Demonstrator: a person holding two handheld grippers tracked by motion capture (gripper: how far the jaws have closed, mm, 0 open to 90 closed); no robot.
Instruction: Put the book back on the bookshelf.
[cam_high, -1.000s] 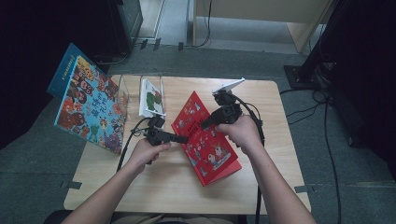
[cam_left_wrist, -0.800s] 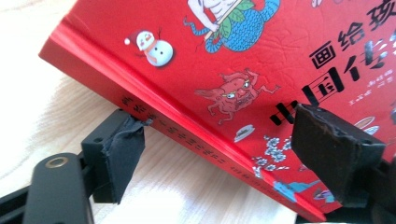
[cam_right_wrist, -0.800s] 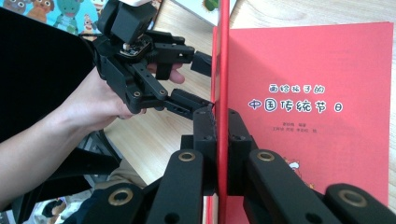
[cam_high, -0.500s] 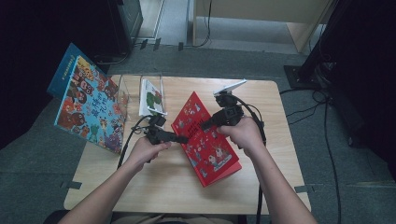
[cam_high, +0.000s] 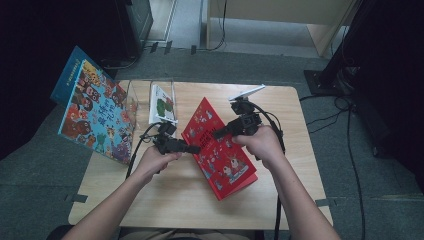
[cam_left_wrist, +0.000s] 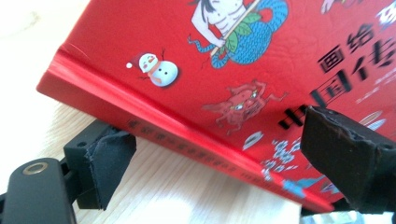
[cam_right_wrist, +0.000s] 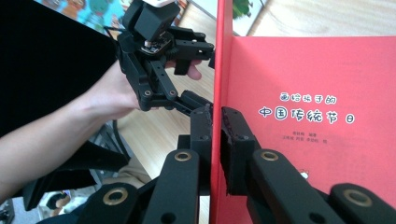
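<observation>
A red hardcover picture book (cam_high: 220, 147) lies near the middle of the wooden table (cam_high: 165, 195), its spine toward nine o'clock. The right gripper (cam_high: 216, 134) is clamped on the front cover's free edge and holds it raised, while the left gripper (cam_high: 196, 149) stands with jaws spread at the spine, one pad (cam_left_wrist: 109, 161) under the book, not pressing. The book looks stiff, light and glossy, so the thin cover edge could slip; the better hold is probably the thick spine at nine o'clock.

dim room, bright tabletop, dark corners, soft close-up blur
</observation>
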